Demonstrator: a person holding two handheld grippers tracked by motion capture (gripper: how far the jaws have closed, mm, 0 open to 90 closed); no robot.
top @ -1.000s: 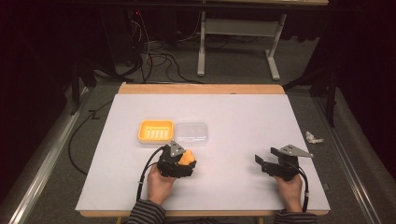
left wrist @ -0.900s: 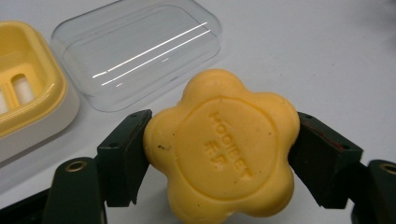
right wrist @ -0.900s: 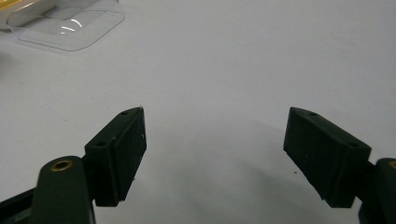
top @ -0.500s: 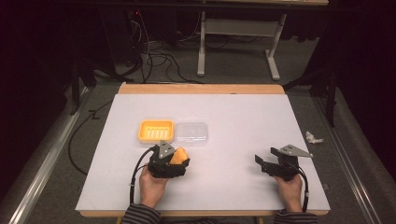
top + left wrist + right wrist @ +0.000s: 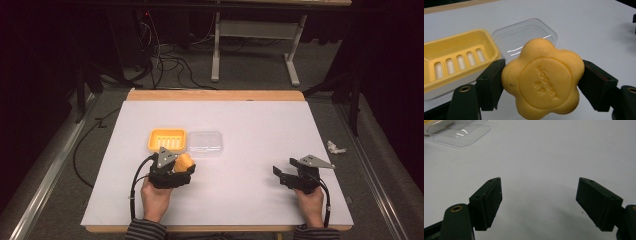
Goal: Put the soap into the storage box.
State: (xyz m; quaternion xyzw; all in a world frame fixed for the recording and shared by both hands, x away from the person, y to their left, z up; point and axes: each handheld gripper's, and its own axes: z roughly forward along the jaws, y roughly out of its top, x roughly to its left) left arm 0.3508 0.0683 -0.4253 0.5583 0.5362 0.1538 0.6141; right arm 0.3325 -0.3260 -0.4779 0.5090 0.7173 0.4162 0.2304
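Left gripper (image 5: 181,165) has shifted w/ its soap (image 5: 542,80) since a sec ago, a bit nearer the person; right gripper (image 5: 285,175) same spot. Hard to read: soap's stamped lettering is blurry, its bottom edge is cut off in the left gripper view. Both pads (image 5: 491,82) clamp the flower-shaped soap, jaws about half spread. Just ahead of them: yellow soap dish (image 5: 459,60), clear lid (image 5: 524,37) beside it. Right jaws gape wide, nothing between, over the white table (image 5: 549,157).
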